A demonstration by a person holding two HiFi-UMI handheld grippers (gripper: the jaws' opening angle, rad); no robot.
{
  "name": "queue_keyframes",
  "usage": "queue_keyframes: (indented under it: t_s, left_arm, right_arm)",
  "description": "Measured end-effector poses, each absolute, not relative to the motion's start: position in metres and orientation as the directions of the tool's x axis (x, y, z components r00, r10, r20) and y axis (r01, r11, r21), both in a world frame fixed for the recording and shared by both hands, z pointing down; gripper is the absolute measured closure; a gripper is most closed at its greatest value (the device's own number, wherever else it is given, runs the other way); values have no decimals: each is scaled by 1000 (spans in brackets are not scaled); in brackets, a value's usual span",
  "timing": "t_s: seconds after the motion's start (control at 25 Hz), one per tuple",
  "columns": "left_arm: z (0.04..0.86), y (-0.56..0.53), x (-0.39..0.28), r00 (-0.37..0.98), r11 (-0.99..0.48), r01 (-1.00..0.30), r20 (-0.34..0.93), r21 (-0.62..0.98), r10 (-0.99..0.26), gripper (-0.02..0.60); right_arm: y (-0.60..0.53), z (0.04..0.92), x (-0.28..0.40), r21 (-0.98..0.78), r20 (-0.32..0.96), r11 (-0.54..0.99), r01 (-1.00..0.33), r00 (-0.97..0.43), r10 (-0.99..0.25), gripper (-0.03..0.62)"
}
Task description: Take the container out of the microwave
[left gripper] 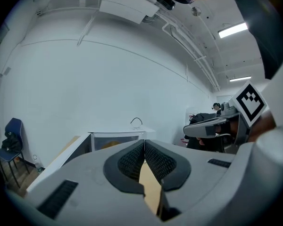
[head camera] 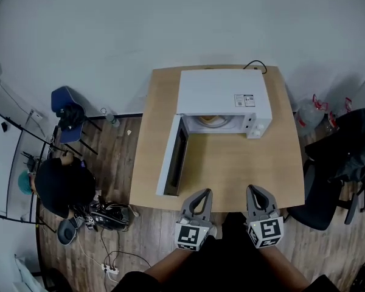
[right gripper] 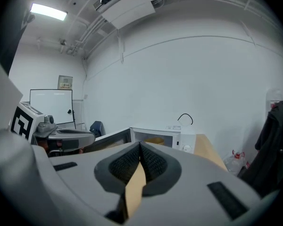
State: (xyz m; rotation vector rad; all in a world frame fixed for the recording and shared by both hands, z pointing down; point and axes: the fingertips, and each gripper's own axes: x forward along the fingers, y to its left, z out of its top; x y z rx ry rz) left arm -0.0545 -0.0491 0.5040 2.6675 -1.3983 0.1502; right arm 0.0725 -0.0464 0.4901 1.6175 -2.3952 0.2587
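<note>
Wooden counter [head camera: 231, 163] fills mid-frame, carrying the white microwave [head camera: 222, 93] with its door [head camera: 169, 160] swung open; the container [head camera: 212, 120] sits inside, untouched. At the lower edge hover the left gripper [head camera: 201, 193] and right gripper [head camera: 256, 191], fingers pressed together, empty; reaching and grasping remain

Bright, even ceiling-strip light; strong fisheye bending and dark vignetted corners; near tool bodies soft.

The table [head camera: 231, 169] is seen steeply from above its near edge. The open microwave [head camera: 224, 93] at its far side is faced from low and well back by both gripper cameras, and shared by all views.
</note>
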Motion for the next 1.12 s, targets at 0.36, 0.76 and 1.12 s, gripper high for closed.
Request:
queue_keyframes:
  t_s: [0.36, 0.76, 1.12]
  left_arm:
    - [531, -127, -27, 528, -522, -848, 205, 87, -824, 569]
    - [553, -193, 1, 539, -538, -840, 232, 75, -810, 569]
    - [583, -254, 7, 500, -513, -857, 337, 56, -798, 545]
  right_arm:
    - [-118, 485, 104, -5, 288, 388, -922, -373, -882, 534]
    - [-173, 496, 120, -39, 313, 437, -898, -427, -848, 534]
    - [-199, 493, 138, -65, 291, 457, -887, -455, -842, 534]
